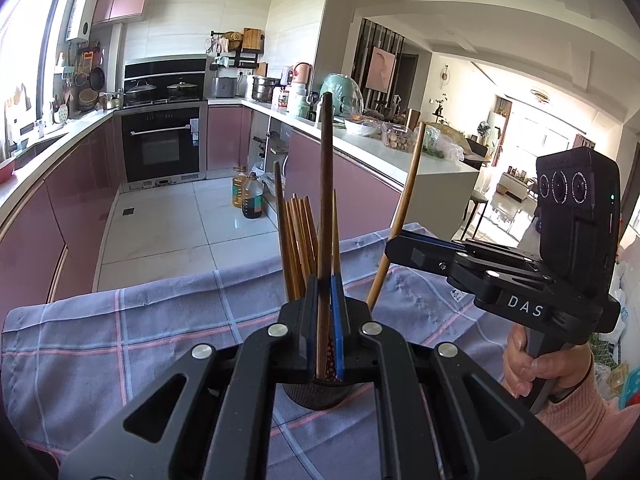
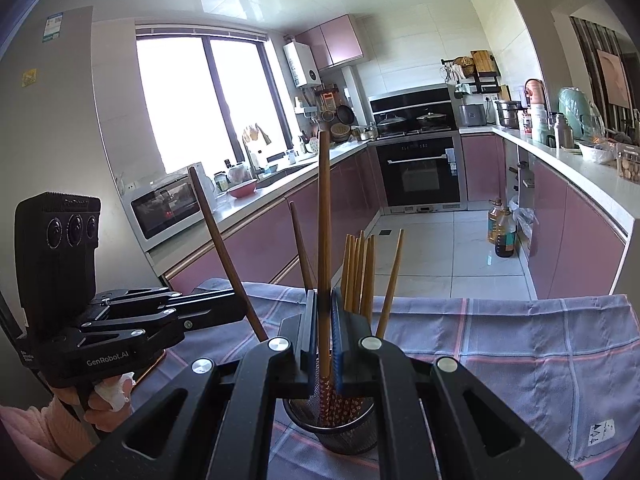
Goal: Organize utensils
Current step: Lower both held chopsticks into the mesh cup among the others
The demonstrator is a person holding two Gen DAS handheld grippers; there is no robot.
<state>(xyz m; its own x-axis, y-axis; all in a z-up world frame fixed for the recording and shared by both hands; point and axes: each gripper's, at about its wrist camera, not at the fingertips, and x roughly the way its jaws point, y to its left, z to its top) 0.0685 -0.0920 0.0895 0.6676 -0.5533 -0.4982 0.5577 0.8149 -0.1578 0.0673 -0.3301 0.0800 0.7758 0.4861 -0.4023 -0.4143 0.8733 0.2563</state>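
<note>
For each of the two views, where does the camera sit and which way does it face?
Left wrist: sits on the left gripper, shut on a dark brown chopstick, facing oven; right gripper and hand show.
Right wrist: sits on the right gripper, shut on a lighter chopstick, facing window; left gripper shows.
Shared: black mesh holder, checked cloth.

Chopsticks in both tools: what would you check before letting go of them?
1. Left tool shut on dark chopstick: ok.
2. Right tool shut on lighter chopstick: ok.
3. Mesh cup upright on checked cloth: ok.
4. Room left in the cup: ok, the chopsticks standing in it fill only part.
5. Held ends fully inside the cup: cannot tell, the tools hide much of the rim.
</note>
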